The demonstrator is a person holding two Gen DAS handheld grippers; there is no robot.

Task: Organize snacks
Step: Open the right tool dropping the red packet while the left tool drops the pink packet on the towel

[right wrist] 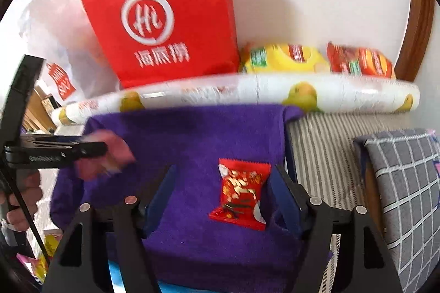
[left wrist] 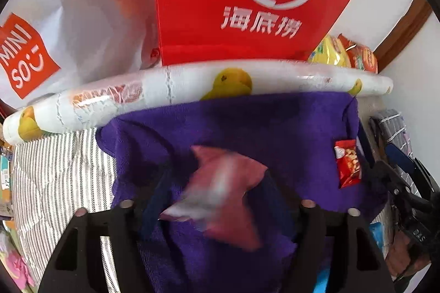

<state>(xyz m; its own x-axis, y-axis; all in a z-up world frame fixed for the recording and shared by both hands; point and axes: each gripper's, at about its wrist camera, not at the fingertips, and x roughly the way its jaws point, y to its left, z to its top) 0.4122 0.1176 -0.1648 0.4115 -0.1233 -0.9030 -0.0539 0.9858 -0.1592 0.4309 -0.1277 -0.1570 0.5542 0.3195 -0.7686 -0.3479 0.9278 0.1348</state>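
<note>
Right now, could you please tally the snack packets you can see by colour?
Red packet on the purple towel: 1
Pink packet, blurred, between the left gripper's fingers: 1
Yellow packet behind the duck roll: 1
Orange-red packet behind the roll: 1
Total: 4

Striped bed cover [right wrist: 330, 144], purple towel [right wrist: 192, 133] spread on it, duck-print roll [right wrist: 275, 92], checked cushion [right wrist: 404, 183]

"MINISO" on white bag [left wrist: 82, 26]
</note>
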